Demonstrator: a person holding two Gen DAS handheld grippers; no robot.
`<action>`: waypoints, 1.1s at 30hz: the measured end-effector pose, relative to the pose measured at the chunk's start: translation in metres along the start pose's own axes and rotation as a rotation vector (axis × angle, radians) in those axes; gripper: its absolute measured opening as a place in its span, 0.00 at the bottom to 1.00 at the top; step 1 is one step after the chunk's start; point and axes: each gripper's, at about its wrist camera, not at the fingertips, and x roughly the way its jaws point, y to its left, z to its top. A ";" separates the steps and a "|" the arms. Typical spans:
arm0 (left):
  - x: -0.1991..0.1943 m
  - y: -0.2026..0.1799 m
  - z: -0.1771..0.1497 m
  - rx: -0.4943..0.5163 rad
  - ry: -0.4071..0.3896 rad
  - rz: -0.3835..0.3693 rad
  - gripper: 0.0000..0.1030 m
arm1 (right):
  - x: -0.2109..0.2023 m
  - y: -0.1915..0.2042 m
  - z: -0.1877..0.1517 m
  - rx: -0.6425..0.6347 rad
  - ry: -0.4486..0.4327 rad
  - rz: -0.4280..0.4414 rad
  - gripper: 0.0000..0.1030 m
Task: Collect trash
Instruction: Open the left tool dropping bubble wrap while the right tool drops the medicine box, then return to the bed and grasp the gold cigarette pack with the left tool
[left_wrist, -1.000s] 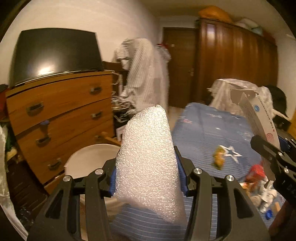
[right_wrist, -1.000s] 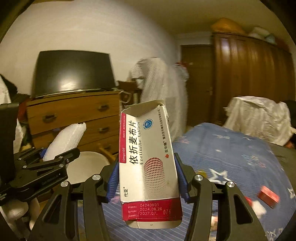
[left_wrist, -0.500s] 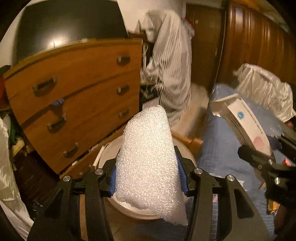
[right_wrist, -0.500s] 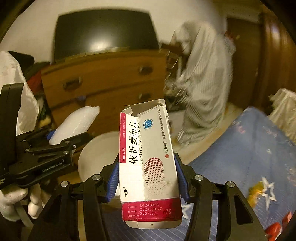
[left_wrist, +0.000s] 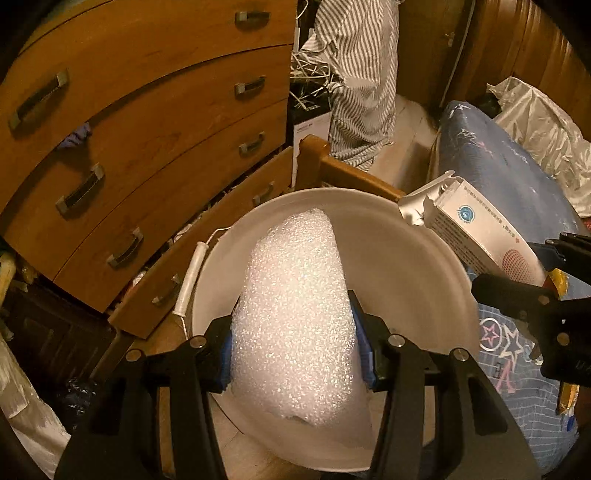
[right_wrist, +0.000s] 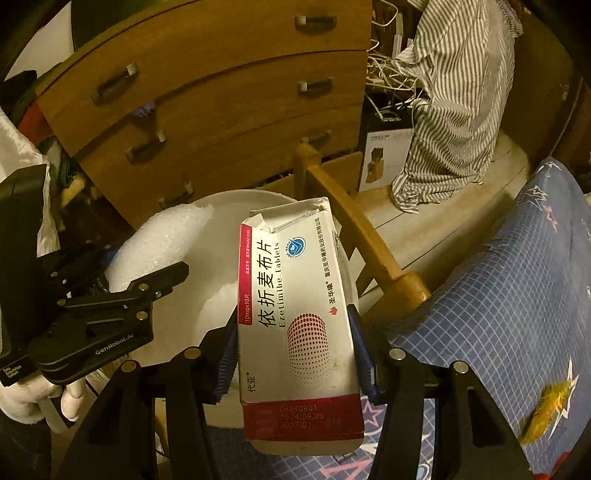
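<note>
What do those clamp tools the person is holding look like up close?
Each hand-held gripper is matte black. The left hand-held gripper and right hand-held gripper have two flat fingers with silver screws and blue pads. One bears white "GenRobot.AI" lettering. The person wears a white glove.

I see the bucket (left_wrist: 406, 258) standing before the dresser (left_wrist: 147, 129). The bed (left_wrist: 517, 184) lies right of the bucket, the foam piece (left_wrist: 295, 314) over it.

Foam sheet (left_wrist: 295, 317) white, bubbly, rough. Pill box (right_wrist: 299, 325) smooth cardboard, slight sheen. Bucket (left_wrist: 402, 258) smooth white plastic. Dresser (left_wrist: 147, 122) glossy wood, metal handles. Bed cover (right_wrist: 517, 295) matt cloth.
</note>
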 end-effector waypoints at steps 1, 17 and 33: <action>0.002 0.002 0.000 -0.002 0.003 0.000 0.47 | 0.002 -0.001 0.000 0.000 0.001 0.002 0.53; 0.011 0.008 0.004 -0.013 -0.004 0.016 0.69 | -0.008 -0.030 -0.024 0.028 -0.044 0.034 0.70; -0.009 -0.006 0.003 0.000 -0.040 0.029 0.69 | -0.051 -0.045 -0.043 0.050 -0.107 0.053 0.70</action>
